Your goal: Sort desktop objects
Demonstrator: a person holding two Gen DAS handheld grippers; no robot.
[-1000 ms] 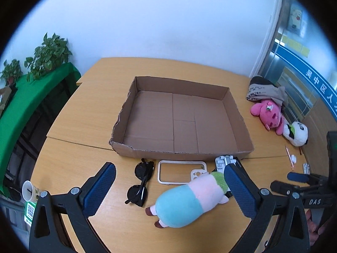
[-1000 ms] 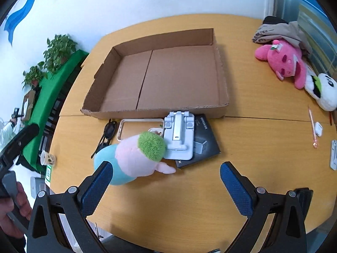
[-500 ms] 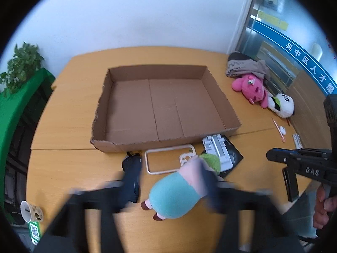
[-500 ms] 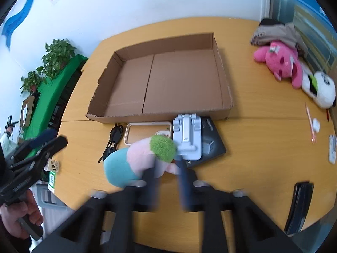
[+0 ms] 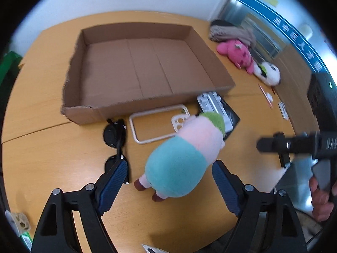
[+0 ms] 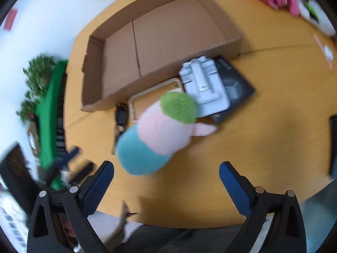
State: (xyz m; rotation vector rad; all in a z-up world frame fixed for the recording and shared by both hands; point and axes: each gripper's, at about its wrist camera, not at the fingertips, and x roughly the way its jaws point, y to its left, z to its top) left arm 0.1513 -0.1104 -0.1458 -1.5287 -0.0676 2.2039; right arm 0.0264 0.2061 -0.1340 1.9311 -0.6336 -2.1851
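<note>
Here my left hand-held gripper (image 5: 167, 176), jaws just reopened and empty, straddles the plush toy (image 5: 183, 154), sunglasses (image 5: 117, 141) crowding its left finger.

left wrist: steep down | right wrist: same | shared: plush toy (image 5: 185, 154)

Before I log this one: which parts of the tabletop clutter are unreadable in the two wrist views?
- Black sunglasses: the near lens is hidden behind a left gripper finger; mostly hidden by the plush in the right wrist view.
- Cream phone case: one corner is covered by the pink, teal and green plush toy.
- Black booklet: its print is too small and blurred.
- Green plants: smeared by motion.
</note>
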